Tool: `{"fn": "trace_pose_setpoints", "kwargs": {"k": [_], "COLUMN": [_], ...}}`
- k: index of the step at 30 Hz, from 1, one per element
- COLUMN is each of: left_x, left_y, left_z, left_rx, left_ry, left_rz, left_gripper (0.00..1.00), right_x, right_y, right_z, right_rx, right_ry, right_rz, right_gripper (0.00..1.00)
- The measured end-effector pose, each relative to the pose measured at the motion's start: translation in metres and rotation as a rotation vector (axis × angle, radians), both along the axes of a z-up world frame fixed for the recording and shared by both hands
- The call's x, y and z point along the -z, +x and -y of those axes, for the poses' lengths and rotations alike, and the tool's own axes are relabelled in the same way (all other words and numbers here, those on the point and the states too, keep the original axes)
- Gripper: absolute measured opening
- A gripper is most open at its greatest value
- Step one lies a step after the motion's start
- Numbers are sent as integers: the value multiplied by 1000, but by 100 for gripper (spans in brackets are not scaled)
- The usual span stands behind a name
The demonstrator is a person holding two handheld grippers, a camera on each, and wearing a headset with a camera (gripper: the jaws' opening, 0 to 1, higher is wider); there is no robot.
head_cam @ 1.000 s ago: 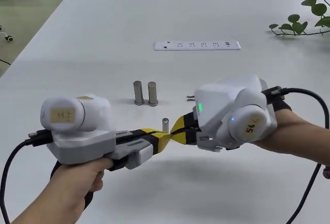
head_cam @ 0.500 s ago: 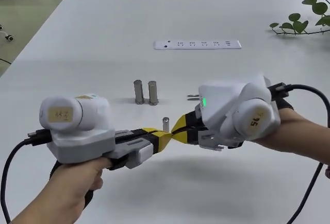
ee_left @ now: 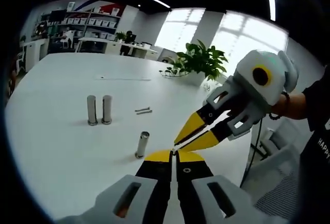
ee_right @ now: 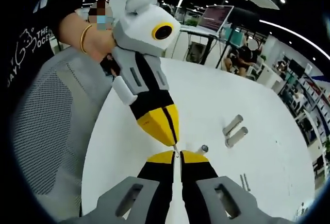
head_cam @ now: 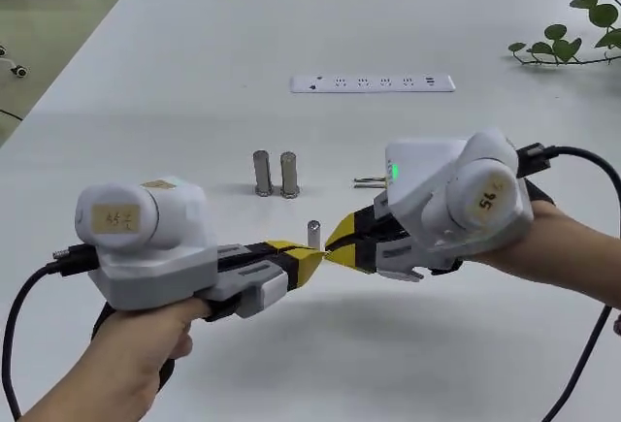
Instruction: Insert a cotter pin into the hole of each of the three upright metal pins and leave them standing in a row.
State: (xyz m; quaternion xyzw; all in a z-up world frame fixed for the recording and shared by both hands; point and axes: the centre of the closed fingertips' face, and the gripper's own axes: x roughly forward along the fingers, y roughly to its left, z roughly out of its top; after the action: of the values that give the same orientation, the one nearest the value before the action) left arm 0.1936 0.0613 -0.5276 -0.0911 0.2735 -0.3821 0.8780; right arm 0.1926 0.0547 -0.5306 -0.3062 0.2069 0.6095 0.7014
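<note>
Two upright metal pins (head_cam: pixel 262 173) (head_cam: pixel 288 175) stand side by side on the white table. A third metal pin (head_cam: pixel 313 234) stands nearer, just behind the meeting jaw tips. My left gripper (head_cam: pixel 315 257) and right gripper (head_cam: pixel 336 245) touch tip to tip above the table. In the left gripper view my left gripper (ee_left: pixel 175 154) has its jaws shut, and the right gripper (ee_left: pixel 178 145) meets it from the right. A thin cotter pin (ee_right: pixel 177 150) shows between the tips of my right gripper (ee_right: pixel 177 156) and the left gripper (ee_right: pixel 172 140). Two spare cotter pins (head_cam: pixel 369 182) lie on the table.
A white power strip (head_cam: pixel 373 83) lies farther back on the table (head_cam: pixel 194 73). A green plant (head_cam: pixel 572 39) trails over the back right corner. An office chair (ee_right: pixel 46 131) stands beside the table. Bare tabletop surrounds the pins.
My right gripper's body has rolled and shifted slightly right, while its tips stay against the left gripper's tips. The left gripper and the three metal pins have not moved.
</note>
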Motion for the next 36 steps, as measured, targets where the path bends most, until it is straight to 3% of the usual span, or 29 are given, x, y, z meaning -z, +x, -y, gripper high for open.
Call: {"fn": "trace_pose_setpoints", "kwargs": {"k": [4,10,16,22,30,36], "left_x": [3,1,0,-3,-6,-11], "left_y": [-2,-5,-9,-16,-26,-33], "left_z": [-5,-8,-8,-1,7,12], "left_rx": [8,43,90,155,238,287], "left_ry": [15,27,32,35,36,22], "left_rz": [5,43,80,105,135,147], "left_gripper": [0,0,0,0,0,0], "right_x": [0,0,0,4,-2,-2], "right_y": [1,-2,-9,-11,-30,-39], "right_z": [3,6,7,10,8,8], "right_rx": [65,119,140,145,105,86], "right_ry": [47,126,179,214,248,259], "right_rz": [-114,-271,-394,-469,-566,-603], "right_gripper": [3,5,5,8,8,9]}}
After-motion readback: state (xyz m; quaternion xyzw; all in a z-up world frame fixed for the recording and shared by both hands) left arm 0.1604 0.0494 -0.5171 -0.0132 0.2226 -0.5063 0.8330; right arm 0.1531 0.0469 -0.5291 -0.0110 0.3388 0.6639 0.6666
